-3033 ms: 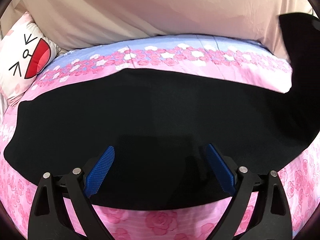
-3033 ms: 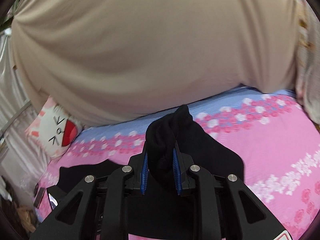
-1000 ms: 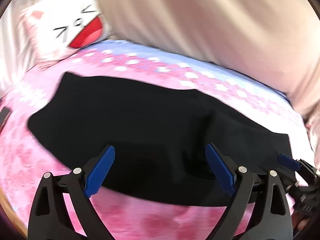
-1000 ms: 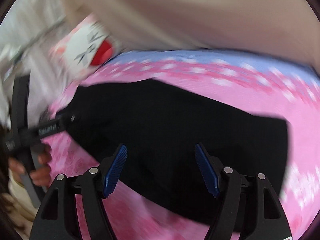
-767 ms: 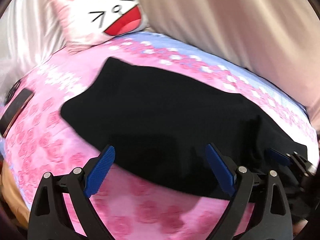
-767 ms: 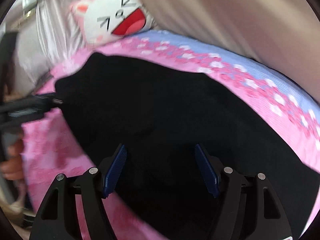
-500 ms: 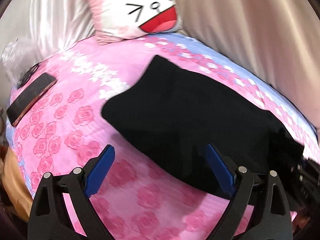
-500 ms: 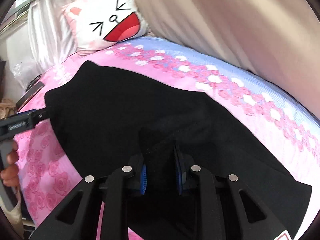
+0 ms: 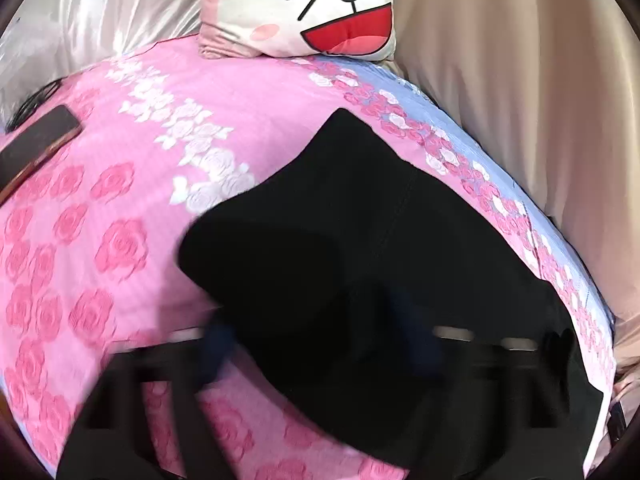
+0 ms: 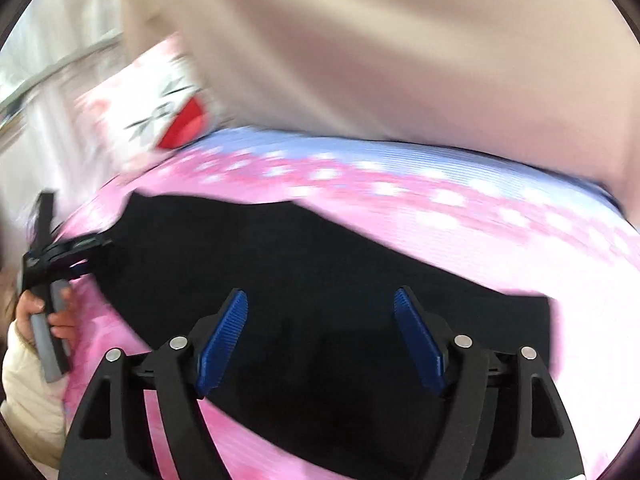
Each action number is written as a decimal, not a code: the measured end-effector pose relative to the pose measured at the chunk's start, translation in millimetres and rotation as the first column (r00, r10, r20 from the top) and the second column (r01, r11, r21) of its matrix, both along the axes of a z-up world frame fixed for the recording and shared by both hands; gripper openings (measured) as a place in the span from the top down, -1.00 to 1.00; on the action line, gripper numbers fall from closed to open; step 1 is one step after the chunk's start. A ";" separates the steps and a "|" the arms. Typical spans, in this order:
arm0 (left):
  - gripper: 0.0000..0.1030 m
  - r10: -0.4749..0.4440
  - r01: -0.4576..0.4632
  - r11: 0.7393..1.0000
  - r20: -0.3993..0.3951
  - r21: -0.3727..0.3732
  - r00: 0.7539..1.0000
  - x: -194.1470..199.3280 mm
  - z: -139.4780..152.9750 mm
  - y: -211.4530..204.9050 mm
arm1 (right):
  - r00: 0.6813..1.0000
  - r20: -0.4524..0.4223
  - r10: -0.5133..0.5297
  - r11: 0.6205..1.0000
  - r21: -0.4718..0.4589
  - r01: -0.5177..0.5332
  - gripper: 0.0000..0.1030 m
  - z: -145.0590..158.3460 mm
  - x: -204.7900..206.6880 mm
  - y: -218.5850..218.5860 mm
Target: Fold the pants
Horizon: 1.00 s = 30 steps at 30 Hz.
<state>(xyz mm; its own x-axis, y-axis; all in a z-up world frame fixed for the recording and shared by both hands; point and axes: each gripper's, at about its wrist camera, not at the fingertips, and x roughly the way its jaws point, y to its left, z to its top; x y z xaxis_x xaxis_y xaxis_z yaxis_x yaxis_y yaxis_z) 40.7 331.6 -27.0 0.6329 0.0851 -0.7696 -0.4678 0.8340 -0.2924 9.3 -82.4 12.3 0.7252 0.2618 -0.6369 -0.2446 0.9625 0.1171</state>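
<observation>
black pants (image 10: pixel 320 280) lie between the right gripper (image 10: pixel 320 340) fingers.

Pants (image 9: pixel 360 240) on bed (image 9: pixel 120 208), before pillow (image 9: pixel 304 4)

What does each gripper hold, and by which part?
Right gripper: nothing, jaws just opened above pants. Left gripper: jaws just closing around pants' edge, grip unclear.

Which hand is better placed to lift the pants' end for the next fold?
Left. The left tool sits at the pants' end, jaws just closing with fabric between them. The right tool, jaws just opened, hovers empty over the middle.
</observation>
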 end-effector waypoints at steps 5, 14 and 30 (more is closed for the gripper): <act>0.60 -0.009 0.010 0.998 -0.004 0.066 1.000 11.4 11.3 -10.9 | 0.960 -0.053 -0.274 0.958 0.074 0.277 -0.53 -12.5 -23.1 -106.2; 0.70 -0.143 0.107 0.951 0.105 0.291 0.984 3.2 88.4 -98.2 | 0.891 -0.116 -0.438 0.873 0.181 0.453 -0.53 -39.9 -61.6 -195.8; 0.74 -0.587 0.486 0.759 0.132 0.433 0.799 -9.7 149.1 -316.9 | 0.914 -0.085 -0.396 0.865 0.300 0.403 -0.53 -48.9 -78.6 -221.0</act>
<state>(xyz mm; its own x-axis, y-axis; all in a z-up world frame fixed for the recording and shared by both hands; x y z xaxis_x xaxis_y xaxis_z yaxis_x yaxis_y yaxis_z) 31.0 14.6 122.1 0.8195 -0.0898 -0.5660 0.1353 0.9900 0.0389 -69.3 -303.4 -36.6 0.7972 0.1355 -0.5883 0.1587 0.8932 0.4208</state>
